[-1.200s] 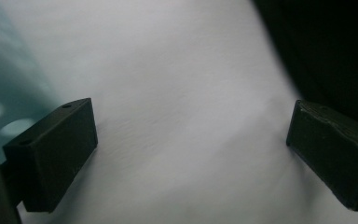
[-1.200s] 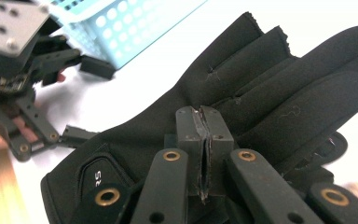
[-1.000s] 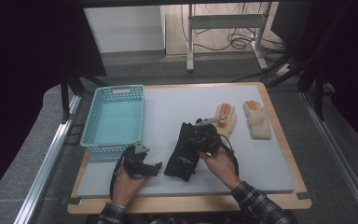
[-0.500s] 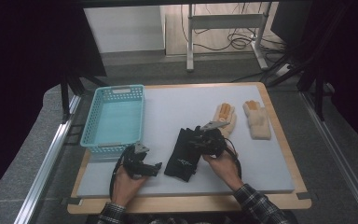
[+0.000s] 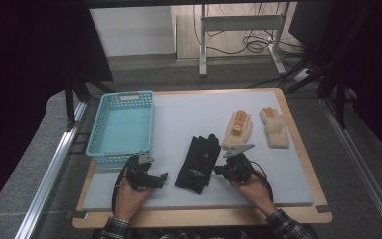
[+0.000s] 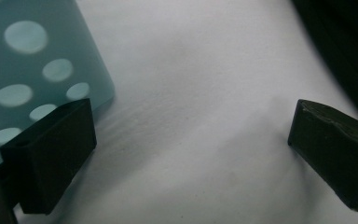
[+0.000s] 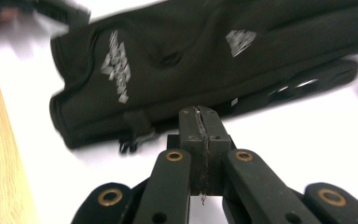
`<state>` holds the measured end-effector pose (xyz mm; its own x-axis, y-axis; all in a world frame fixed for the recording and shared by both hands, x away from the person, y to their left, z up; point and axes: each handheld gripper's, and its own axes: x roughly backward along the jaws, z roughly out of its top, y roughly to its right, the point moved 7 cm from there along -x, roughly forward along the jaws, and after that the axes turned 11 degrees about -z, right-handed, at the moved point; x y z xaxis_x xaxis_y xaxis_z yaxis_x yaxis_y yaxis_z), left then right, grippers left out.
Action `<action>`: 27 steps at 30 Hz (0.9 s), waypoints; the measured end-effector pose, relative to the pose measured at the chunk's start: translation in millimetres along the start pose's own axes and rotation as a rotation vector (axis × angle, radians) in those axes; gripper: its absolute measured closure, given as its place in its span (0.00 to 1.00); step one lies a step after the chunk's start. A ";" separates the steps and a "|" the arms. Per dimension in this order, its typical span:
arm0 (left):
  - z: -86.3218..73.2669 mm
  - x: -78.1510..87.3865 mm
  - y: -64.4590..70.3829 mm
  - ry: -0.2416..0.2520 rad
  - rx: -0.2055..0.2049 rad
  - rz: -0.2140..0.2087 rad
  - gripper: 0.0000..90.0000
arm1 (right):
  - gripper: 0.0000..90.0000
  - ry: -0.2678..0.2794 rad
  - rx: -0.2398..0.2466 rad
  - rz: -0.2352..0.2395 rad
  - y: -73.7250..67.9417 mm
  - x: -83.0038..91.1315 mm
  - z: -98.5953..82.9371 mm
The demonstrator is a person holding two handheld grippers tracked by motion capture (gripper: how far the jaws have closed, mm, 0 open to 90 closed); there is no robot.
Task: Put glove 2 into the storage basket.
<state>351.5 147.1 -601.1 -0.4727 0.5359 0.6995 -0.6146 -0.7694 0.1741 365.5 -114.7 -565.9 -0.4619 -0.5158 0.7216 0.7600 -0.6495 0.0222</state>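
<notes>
Three gloves on the mat, none in the blue basket (image 5: 123,127). Black glove (image 5: 199,163) lies flat just right of the basket's near corner; two cream gloves (image 5: 238,130) sit farther right, well apart from the basket. Right gripper (image 5: 220,172) beside the black glove's right edge, jaws pressed together on nothing. Left gripper (image 5: 163,178) rests on the mat just in front of the basket, jaws spread wide, empty. Judgement: sorting barely begun; every glove left to move.

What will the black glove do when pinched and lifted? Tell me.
The black glove lies flat and creased on the mat, so it probably droops limply from one pinch. It looks thin, likely light. Being fabric, it should not slip or roll.
</notes>
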 end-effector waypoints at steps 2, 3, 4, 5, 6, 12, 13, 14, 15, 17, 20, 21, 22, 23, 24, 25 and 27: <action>-0.4 0.2 -0.5 -0.001 -0.003 0.001 0.01 | 0.97 -0.009 0.027 0.006 -8.6 -6.7 -4.5; -0.7 0.4 -0.8 -0.004 -0.003 0.001 0.01 | 0.96 -0.014 0.031 0.013 -11.8 -9.2 -5.1; -0.9 0.6 -1.0 -0.005 -0.005 0.000 0.01 | 0.96 -0.016 0.038 0.013 -15.0 -11.8 -5.3; -1.2 0.9 -1.2 -0.006 -0.005 -0.002 0.01 | 0.96 -0.003 0.047 0.010 -17.5 -13.3 -3.9; -1.5 1.1 -1.6 -0.007 -0.005 -0.005 0.01 | 0.95 -0.001 0.054 0.010 -19.8 -15.0 -2.4; -2.5 1.9 -2.7 -0.011 -0.010 -0.016 0.01 | 0.92 0.018 0.078 0.015 -32.7 -26.8 8.8; -2.5 1.8 -2.7 -0.011 -0.008 -0.017 0.01 | 0.92 0.020 0.083 0.014 -34.5 -28.5 10.5; -2.5 1.7 -2.7 -0.011 -0.006 -0.019 0.01 | 0.91 0.022 0.087 0.012 -35.9 -30.3 12.1; -2.5 1.7 -2.8 -0.010 -0.006 -0.019 0.01 | 0.91 0.023 0.087 0.012 -37.3 -31.7 13.3; -2.5 1.6 -2.6 -0.011 -0.006 -0.018 0.01 | 0.89 0.024 0.089 0.014 -38.2 -32.8 14.4; -2.5 1.5 -2.7 -0.010 -0.003 -0.020 0.01 | 0.79 0.030 0.102 0.001 -35.5 -27.2 14.0; -2.5 1.5 -2.7 -0.010 -0.002 -0.021 0.01 | 0.78 0.033 0.103 -0.009 -33.3 -23.6 13.6; -2.6 1.5 -2.7 -0.011 -0.003 -0.020 0.01 | 0.76 0.040 0.101 -0.019 -30.2 -19.6 13.1; -2.7 1.5 -2.7 -0.011 -0.003 -0.019 0.01 | 0.73 0.047 0.095 -0.027 -26.2 -15.8 12.5; -2.7 1.5 -2.6 -0.011 -0.002 -0.019 0.01 | 0.71 0.051 0.087 -0.038 -21.5 -12.0 11.4; -2.6 1.5 -2.6 -0.010 -0.001 -0.020 0.01 | 0.69 0.056 0.082 -0.051 -16.1 -8.4 10.1; -2.7 1.6 -2.7 -0.012 -0.002 -0.018 0.01 | 0.64 0.058 0.062 -0.073 -5.0 -1.1 6.6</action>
<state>350.7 151.0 -602.4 -0.4535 0.5455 0.7048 -0.6242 -0.7589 0.1857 365.2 -107.2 -562.3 -0.5411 -0.5011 0.6753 0.7496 -0.6514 0.1174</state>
